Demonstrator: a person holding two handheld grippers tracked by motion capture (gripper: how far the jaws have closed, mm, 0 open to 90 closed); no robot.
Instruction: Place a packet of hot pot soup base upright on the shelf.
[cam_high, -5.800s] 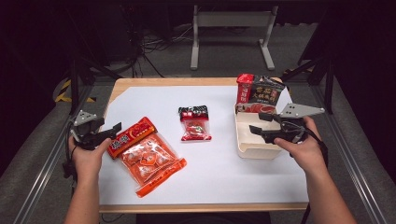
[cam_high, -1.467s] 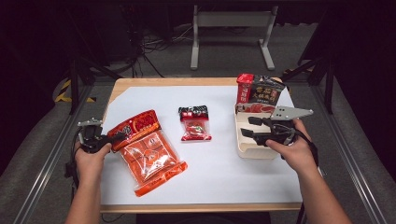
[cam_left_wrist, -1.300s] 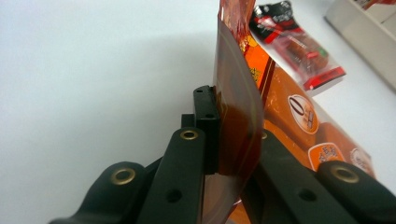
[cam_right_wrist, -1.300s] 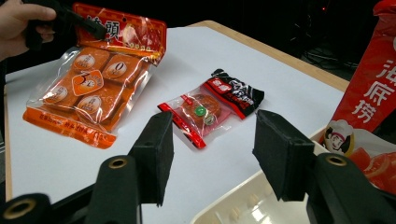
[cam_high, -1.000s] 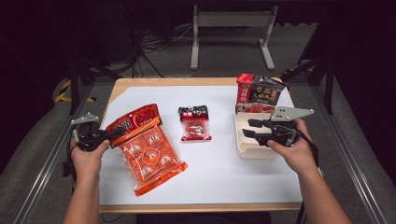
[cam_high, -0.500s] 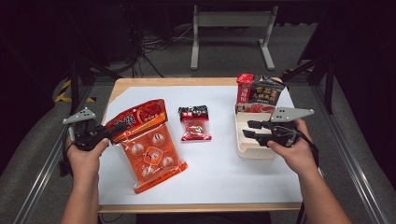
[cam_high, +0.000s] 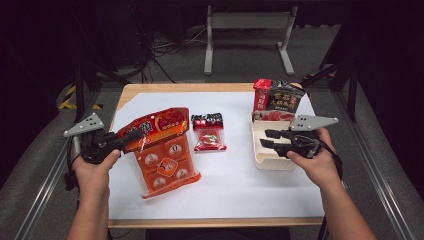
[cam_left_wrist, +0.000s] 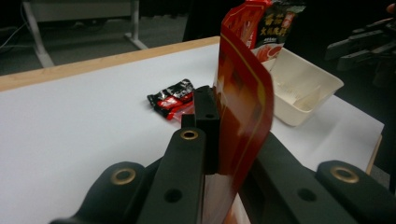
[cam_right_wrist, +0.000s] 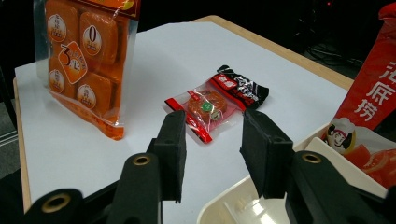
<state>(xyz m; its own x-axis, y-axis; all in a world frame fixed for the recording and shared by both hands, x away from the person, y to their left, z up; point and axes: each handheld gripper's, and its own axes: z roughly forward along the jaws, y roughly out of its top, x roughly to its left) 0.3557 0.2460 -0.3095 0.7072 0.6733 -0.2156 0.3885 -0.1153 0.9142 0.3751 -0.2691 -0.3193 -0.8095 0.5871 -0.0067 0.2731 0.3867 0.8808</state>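
Since the earlier frames, the big orange snack bag (cam_high: 162, 150) has come up off the white table (cam_high: 235, 185): it lay flat at the left, and now its top end is raised while the bottom edge sits on the sheet. My left hand (cam_high: 92, 172) has lifted with it. The left tongs (cam_high: 131, 139) are clamped tight on the bag's red top seam; in the left gripper view the jaws press on the foil from both sides, with the bag (cam_left_wrist: 243, 93) standing on edge between them.

Toward the middle, the small red-and-black packet (cam_high: 209, 132) lies flat on the sheet, well apart from the big bag and untouched.

Further right is the cream tray (cam_high: 260, 155), with a tall red packet (cam_high: 261, 94) and a dark packet (cam_high: 285, 97) standing at its far end. My right hand (cam_high: 315, 160) holds the right tongs (cam_high: 267, 139) over the tray, pointing left. Those jaws have just been closing a little, yet they stand about half open with nothing between them; in the right gripper view the small packet (cam_right_wrist: 217, 105) shows through the gap, lying farther off on the table, and the tray's rim (cam_right_wrist: 219, 205) sits just below the pads.
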